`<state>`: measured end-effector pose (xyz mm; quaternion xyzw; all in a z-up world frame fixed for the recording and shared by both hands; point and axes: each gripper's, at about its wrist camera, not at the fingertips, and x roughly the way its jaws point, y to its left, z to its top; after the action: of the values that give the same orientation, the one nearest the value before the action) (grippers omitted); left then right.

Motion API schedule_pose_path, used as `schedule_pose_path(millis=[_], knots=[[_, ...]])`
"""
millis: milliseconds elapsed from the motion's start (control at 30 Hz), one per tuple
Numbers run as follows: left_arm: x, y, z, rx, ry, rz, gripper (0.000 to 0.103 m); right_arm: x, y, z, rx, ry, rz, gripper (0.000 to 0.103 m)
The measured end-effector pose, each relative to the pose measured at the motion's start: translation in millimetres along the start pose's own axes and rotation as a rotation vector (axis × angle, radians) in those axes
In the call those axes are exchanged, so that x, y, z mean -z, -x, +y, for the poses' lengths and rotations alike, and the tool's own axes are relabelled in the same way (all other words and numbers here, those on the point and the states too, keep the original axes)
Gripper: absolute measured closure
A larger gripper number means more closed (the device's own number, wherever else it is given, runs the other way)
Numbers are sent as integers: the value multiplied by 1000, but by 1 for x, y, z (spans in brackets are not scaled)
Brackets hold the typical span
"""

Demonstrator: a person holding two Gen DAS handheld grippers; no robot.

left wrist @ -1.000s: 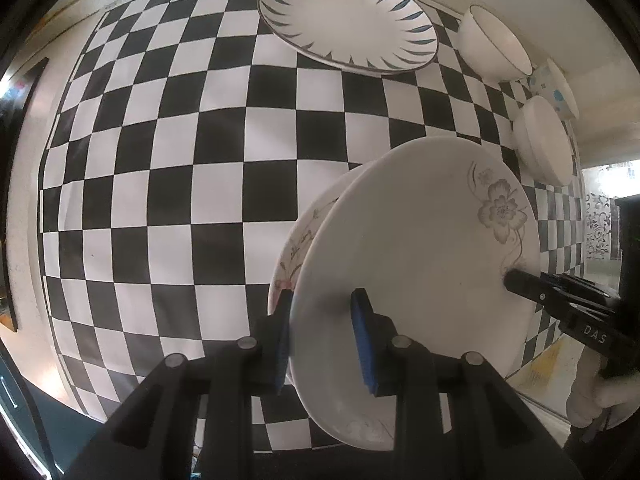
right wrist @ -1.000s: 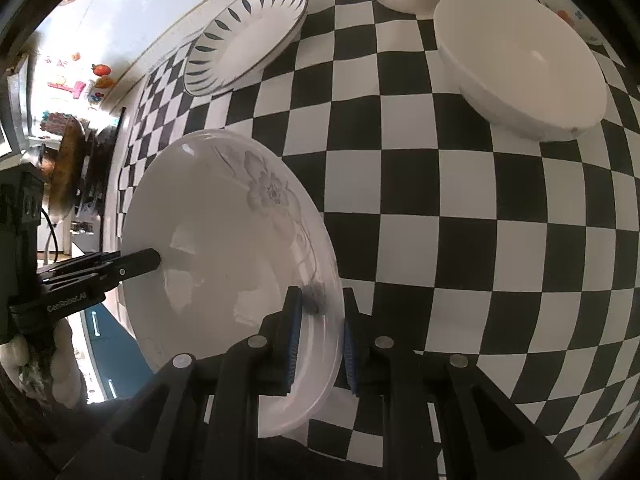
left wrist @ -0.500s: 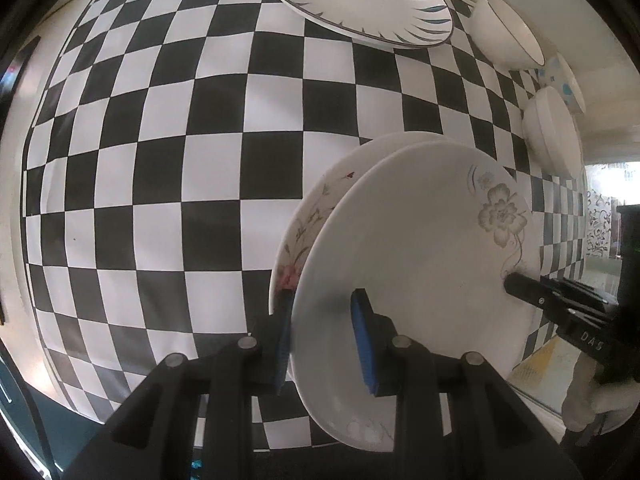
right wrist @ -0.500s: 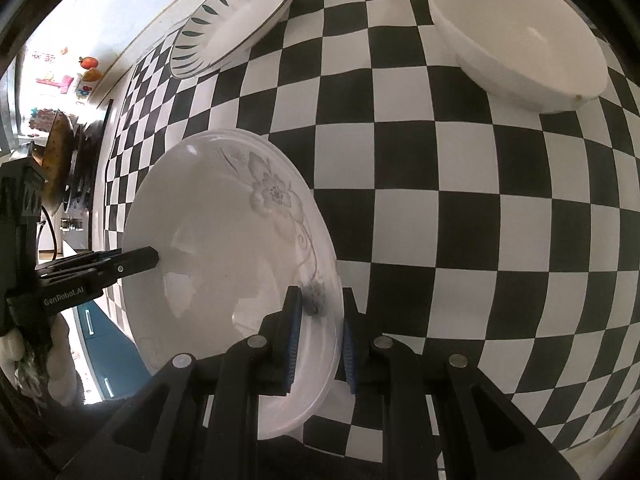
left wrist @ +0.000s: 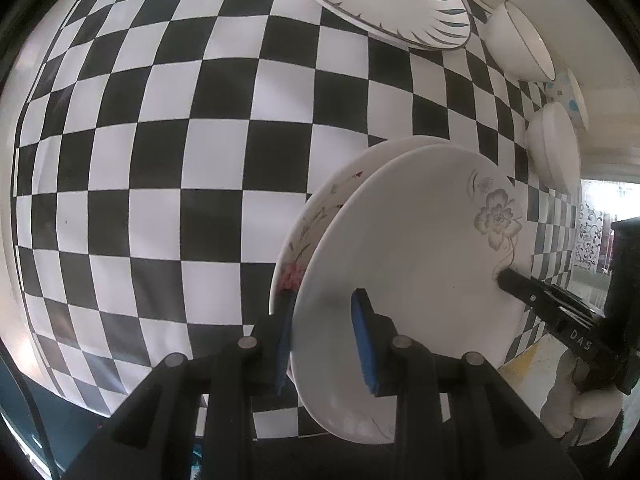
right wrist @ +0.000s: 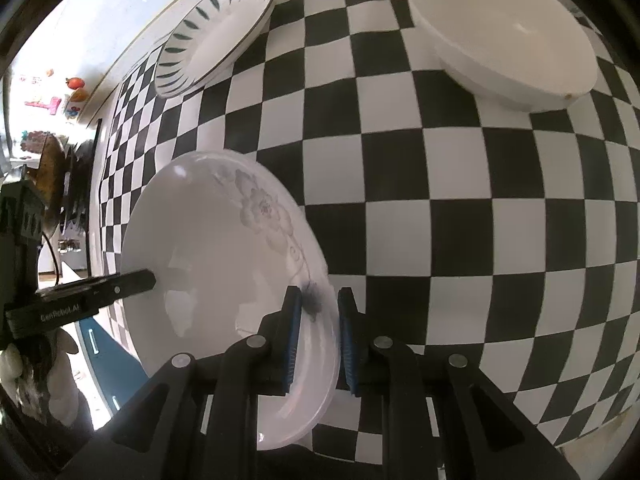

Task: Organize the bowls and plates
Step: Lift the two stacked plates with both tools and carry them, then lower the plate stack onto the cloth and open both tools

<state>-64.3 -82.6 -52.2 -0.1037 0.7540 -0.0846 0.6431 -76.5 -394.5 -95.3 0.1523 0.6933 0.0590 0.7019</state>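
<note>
A white plate with a grey flower point(left wrist: 420, 272) hangs tilted over the checked table, held by both grippers at opposite rims. My left gripper point(left wrist: 324, 332) is shut on its near rim, blue pads on either side. My right gripper point(right wrist: 320, 328) is shut on the other rim beside the flower stem; the same plate point(right wrist: 216, 264) fills the left of the right wrist view. Just under it lies a plate with pink flowers point(left wrist: 320, 216), mostly covered. Whether the two plates touch I cannot tell. Each gripper shows in the other's view: right gripper point(left wrist: 502, 276), left gripper point(right wrist: 152, 278).
A leaf-rimmed plate point(left wrist: 384, 0) point(right wrist: 216, 28) lies at the table's far side. Beside it stand a white bowl point(left wrist: 520, 44), a dotted bowl point(left wrist: 568, 96) and a wide white bowl point(left wrist: 554, 148) point(right wrist: 504, 40). The checked cloth point(left wrist: 160, 160) ends at the near edge.
The held plate has sunk toward the table and over the pink-flowered plate. The tabletop looks nearer in the left wrist view. Both grips are unchanged.
</note>
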Motion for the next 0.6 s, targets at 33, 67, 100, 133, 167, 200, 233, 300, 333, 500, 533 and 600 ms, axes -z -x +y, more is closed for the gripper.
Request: schedule_pose_path(millis=[33, 67, 100, 133, 167, 200, 233, 300, 333, 500, 533, 600], knots=[[-1, -2, 0, -3, 5, 5, 77, -1, 1, -1, 6, 1, -2, 81], [-1, -3, 0, -7, 9, 11, 77, -2, 2, 0, 9, 4, -3, 81], [-1, -3, 1, -12, 17, 15, 77, -2, 3, 1, 7, 4, -2, 81], [0, -3, 1, -16, 21, 15, 77, -3, 3, 2, 7, 3, 0, 80], [0, -3, 0, -21, 21, 14, 77, -3, 3, 3, 12, 5, 2, 80], [1, -3, 0, -27, 23, 15, 77, -3, 3, 4, 17, 9, 5, 79], [1, -3, 0, -31, 24, 15, 77, -3, 3, 5, 21, 10, 6, 79], [4, -2, -1, -42, 20, 12, 77, -3, 5, 6, 17, 8, 3, 79], [4, -4, -3, -46, 19, 10, 77, -2, 6, 7, 17, 8, 1, 79], [9, 0, -5, -55, 31, 3, 76, -1, 5, 10, 25, 16, 11, 78], [10, 0, -6, -59, 31, 1, 76, 0, 3, 11, 27, 21, 16, 78], [11, 1, -9, -72, 27, -3, 76, 1, 1, 12, 33, 25, 22, 78]])
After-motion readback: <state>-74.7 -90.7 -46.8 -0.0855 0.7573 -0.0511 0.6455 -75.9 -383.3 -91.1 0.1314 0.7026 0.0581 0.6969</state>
